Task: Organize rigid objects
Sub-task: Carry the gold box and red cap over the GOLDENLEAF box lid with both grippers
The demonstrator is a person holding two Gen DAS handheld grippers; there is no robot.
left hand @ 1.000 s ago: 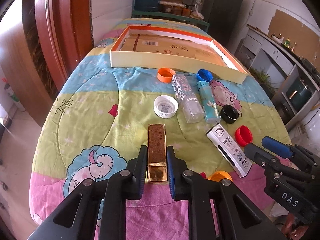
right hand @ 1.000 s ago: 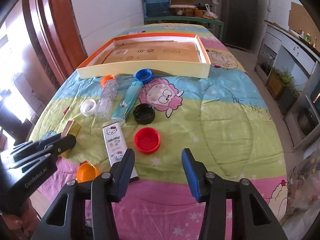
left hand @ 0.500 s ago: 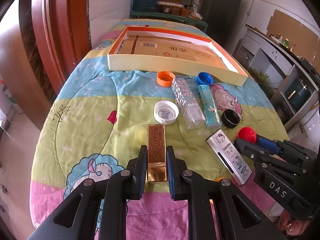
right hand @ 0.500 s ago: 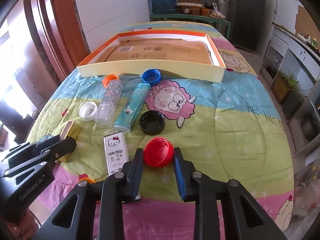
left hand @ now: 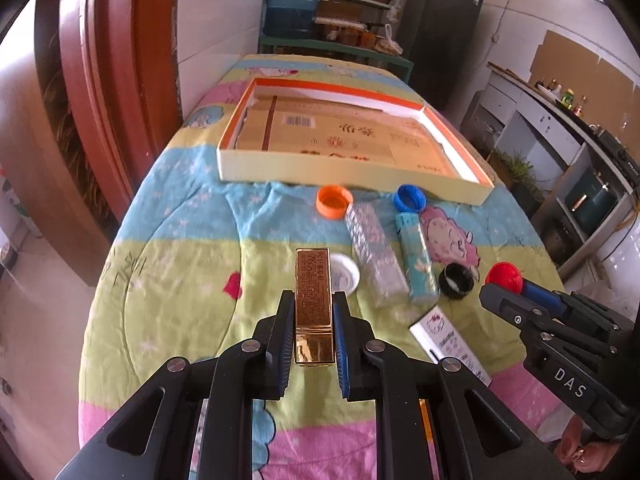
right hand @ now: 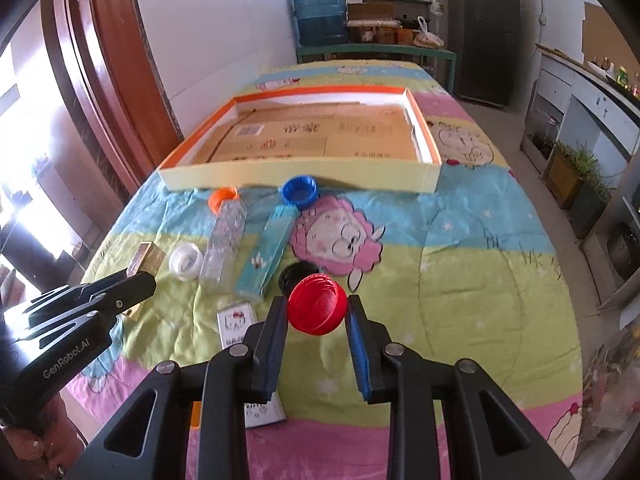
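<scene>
We hold the gold box (left hand: 313, 304) pinched in our left gripper (left hand: 313, 320) and the red cap (right hand: 316, 309) clamped in our right gripper (right hand: 317, 320), both lifted above the quilt's near edge, probably bound for the tray (left hand: 320, 170) at the far end. The red cap hides part of the black cap (right hand: 296, 274); the white box (right hand: 240, 328) is cut off.

Quilted cloth cover (left hand: 192, 264), matt and creased — gold box (left hand: 313, 300) mirror-glossy foil, red cap (right hand: 317, 309) ridged plastic, far tray (left hand: 320, 168) matt card lined with brown corrugated cardboard — door frame (left hand: 108, 80) varnished wood.
</scene>
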